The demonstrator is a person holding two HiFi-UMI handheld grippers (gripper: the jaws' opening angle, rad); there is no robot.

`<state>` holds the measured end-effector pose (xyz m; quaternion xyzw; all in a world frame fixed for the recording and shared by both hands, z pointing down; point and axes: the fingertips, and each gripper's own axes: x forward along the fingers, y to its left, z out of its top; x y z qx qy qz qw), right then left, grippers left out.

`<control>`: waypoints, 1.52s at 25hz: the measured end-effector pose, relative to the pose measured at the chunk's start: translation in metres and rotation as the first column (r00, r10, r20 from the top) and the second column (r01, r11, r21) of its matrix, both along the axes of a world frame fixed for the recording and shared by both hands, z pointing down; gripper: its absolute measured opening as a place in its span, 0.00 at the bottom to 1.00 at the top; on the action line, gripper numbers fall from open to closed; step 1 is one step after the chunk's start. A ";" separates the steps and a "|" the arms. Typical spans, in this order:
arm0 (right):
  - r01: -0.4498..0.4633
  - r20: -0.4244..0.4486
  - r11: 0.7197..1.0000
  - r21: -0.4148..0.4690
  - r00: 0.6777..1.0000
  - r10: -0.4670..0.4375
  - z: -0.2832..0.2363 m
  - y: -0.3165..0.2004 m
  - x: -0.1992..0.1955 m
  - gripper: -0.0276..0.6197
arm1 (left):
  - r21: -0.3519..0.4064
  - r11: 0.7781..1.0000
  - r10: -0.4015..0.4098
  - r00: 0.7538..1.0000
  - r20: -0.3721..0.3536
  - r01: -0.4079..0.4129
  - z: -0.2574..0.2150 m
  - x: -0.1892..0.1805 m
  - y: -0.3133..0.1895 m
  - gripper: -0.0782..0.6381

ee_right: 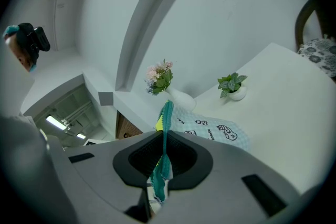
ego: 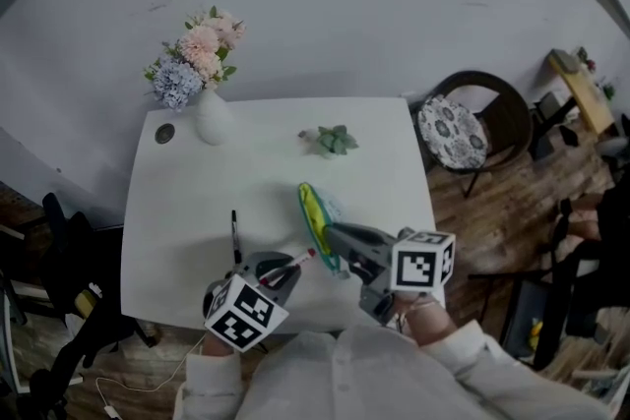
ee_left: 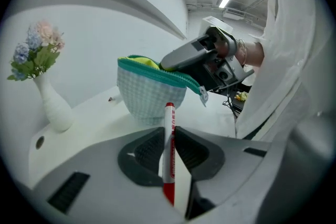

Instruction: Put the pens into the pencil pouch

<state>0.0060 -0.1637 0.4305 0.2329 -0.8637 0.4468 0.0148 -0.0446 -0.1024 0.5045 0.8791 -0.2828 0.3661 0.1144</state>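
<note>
In the head view we see both forearms in pale sleeves reaching from the 6 o'clock edge over the white desk. The left tongs angle toward 2 o'clock and downward, with their marker cube nearest the body. They are clenched on a red marker pen, which stands between the pads in the left gripper view with its red end aimed at the pencil pouch. The right tongs point toward 10 o'clock, nearly level. Their pads are pinched on the pouch's teal zipper edge and hold the mouth up, so the yellow lining shows.

The pouch sits near the middle of the desk, just at 1 o'clock of the pen tip. A black pen lies on the desk at 9 o'clock of the pouch, apart from it.

The marker's white barrel carries red print along its length, too small for us to read. The pouch's checked side bears small black cartoon figures with lettering we cannot make out. Each cube shows black-and-white square patterns.
</note>
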 end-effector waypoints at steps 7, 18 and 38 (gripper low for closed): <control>0.025 0.002 0.999 0.028 1.000 -0.025 -0.007 -0.002 -0.007 0.08 | 0.091 0.987 -0.125 0.986 -0.107 0.135 -0.046 -0.014 -0.028 0.21; 0.048 0.013 0.998 0.036 0.999 -0.049 -0.013 -0.001 -0.016 0.08 | 0.217 0.918 -0.209 0.871 -0.445 0.331 -0.139 -0.016 -0.065 0.21; 0.084 0.023 0.996 0.011 0.996 -0.084 -0.012 0.011 -0.028 0.08 | 0.326 0.823 -0.067 0.649 -0.757 0.465 -0.212 -0.007 -0.083 0.21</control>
